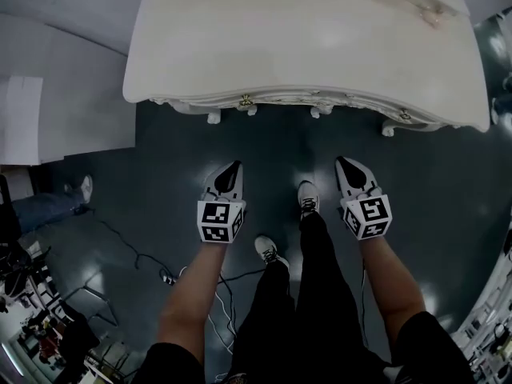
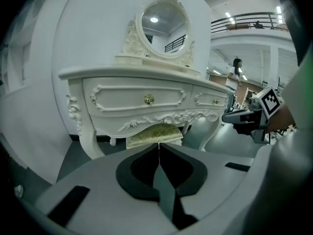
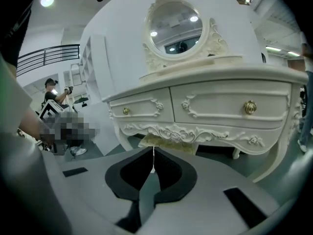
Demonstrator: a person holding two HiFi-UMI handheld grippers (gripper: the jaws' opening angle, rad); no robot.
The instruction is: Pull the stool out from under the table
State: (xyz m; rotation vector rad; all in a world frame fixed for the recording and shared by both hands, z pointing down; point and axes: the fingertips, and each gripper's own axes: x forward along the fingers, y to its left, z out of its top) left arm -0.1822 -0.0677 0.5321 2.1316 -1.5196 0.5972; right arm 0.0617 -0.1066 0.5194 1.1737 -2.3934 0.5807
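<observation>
The stool [image 2: 154, 133] has a greenish-gold cushion and white legs. It stands tucked under the ornate white dressing table [image 2: 142, 99], between the table's legs. The right gripper view shows the stool's cushion [image 3: 168, 143] under the carved apron. In the head view the tabletop [image 1: 304, 46] hides the stool. My left gripper [image 1: 233, 170] and right gripper [image 1: 344, 165] are side by side over the dark floor, a short way before the table front, pointing at it. Both are shut and hold nothing. The left gripper's tips [image 2: 158, 146] and the right gripper's tips [image 3: 154, 152] meet in line with the cushion.
An oval mirror [image 2: 163, 26] stands on the table. My legs and white shoes [image 1: 308, 198] are between the grippers. Cables [image 1: 152, 266] trail on the floor at the left. A white cabinet [image 1: 20, 118] and someone's shoe [image 1: 82, 189] are at the left. A person [image 2: 236, 77] stands far off.
</observation>
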